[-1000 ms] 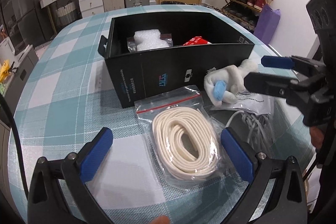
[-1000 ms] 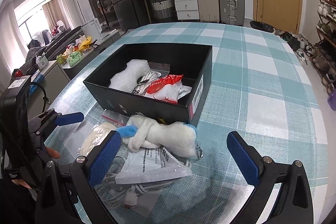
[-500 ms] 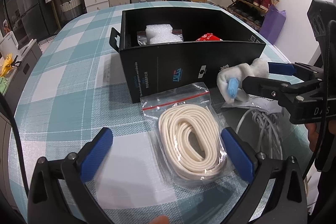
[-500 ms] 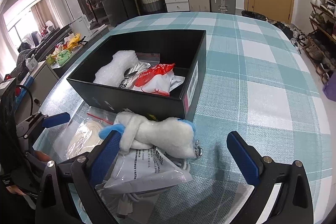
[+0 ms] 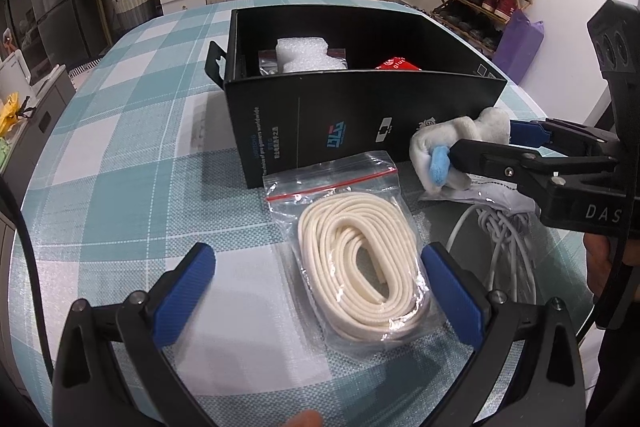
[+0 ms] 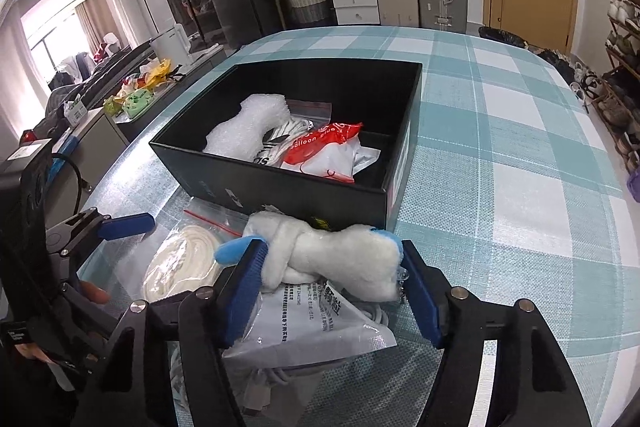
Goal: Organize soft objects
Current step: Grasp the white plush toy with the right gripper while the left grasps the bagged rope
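White plush toy [image 6: 336,259] w/ blue tips lies atop a printed poly bag [image 6: 308,323] and a tangle of white cable [image 5: 504,247], just in front of the black box [image 6: 280,187] on the checked desk [image 6: 520,187]. Right tongs [image 6: 334,281] bracket the toy lengthwise, blue pads touching or nearly touching both ends; whether they bear on it yet can't be told, and the toy rests on the bag, not lifted. Left tongs [image 5: 316,291] hang wide open over a zip bag of cream cord [image 5: 360,263], one pad either side, holding nothing.

Judged step: pinch the plush, carry it into the box. To do it well, the person probably wants a squeeze through the thick mid-body rather than the floppy blue tips, since fill compresses and may slip; lift straight up so the keychain at the toy's end doesn't drag the poly bag, clear the near box wall, then drop it into the free corner beside the red-and-white packet [image 6: 324,151] and foam wrap [image 6: 248,123].

Vs. a sec ago: right tongs have narrowed from a wide spread to toy width and moved fwd over it. Left tongs remain wide, cord bag a bit closer. Box contents unchanged.
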`<state>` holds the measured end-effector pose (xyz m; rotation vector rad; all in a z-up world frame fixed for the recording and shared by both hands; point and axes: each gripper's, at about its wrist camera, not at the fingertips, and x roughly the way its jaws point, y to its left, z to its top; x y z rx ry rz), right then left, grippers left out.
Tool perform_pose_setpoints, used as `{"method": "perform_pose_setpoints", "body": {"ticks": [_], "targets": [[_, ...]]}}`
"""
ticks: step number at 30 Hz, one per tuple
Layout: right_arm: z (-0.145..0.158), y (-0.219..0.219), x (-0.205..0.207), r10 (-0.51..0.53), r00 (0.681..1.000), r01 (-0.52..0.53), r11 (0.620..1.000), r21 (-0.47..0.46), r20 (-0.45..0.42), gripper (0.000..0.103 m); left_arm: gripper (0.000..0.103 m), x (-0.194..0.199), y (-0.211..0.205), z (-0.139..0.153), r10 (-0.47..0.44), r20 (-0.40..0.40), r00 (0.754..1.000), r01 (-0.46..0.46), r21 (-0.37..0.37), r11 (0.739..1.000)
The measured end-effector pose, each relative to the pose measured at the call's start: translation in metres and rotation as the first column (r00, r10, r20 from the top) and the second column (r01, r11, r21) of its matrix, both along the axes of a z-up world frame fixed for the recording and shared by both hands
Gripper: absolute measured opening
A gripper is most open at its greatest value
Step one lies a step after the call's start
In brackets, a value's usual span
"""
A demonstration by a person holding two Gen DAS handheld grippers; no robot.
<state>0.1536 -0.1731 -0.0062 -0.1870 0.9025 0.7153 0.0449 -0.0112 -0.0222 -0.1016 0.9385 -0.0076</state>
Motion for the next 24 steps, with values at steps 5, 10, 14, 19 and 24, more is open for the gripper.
{"method": "perform_pose_setpoints", "body": {"ticks": [5, 10, 14, 19, 24], "targets": [[0.004, -0.003, -0.001, 0.006, 1.0, -0.006, 1.0, 0.012, 0.011, 0.057, 0.103, -0.001, 0.001, 0.0, -0.002, 0.001, 1.0, 0.002, -0.001, 1.0], [0.01, -0.005, -0.004, 0.02, 0.999, -0.021, 1.0, 0.023, 0.03, 0.055, 0.103, -0.003, 0.0, 0.001, -0.012, 0.008, 1.0, 0.012, -0.015, 1.0], [0.015, -0.007, -0.008, 0.029, 0.998, -0.031, 0.999, 0.033, 0.046, 0.055, 0.103, -0.004, 0.0, 0.002, -0.019, 0.009, 1.0, 0.019, -0.025, 1.0], [0.024, -0.01, -0.011, 0.036, 0.997, -0.04, 0.998, 0.057, 0.064, 0.055, 0.103, -0.002, -0.003, 0.001, -0.014, 0.0, 1.0, 0.014, -0.016, 1.0], [0.028, -0.012, -0.012, 0.037, 0.997, -0.042, 0.997, 0.065, 0.074, 0.055, 0.103, -0.002, -0.006, 0.001, -0.026, -0.008, 1.0, 0.026, -0.017, 1.0]]}}
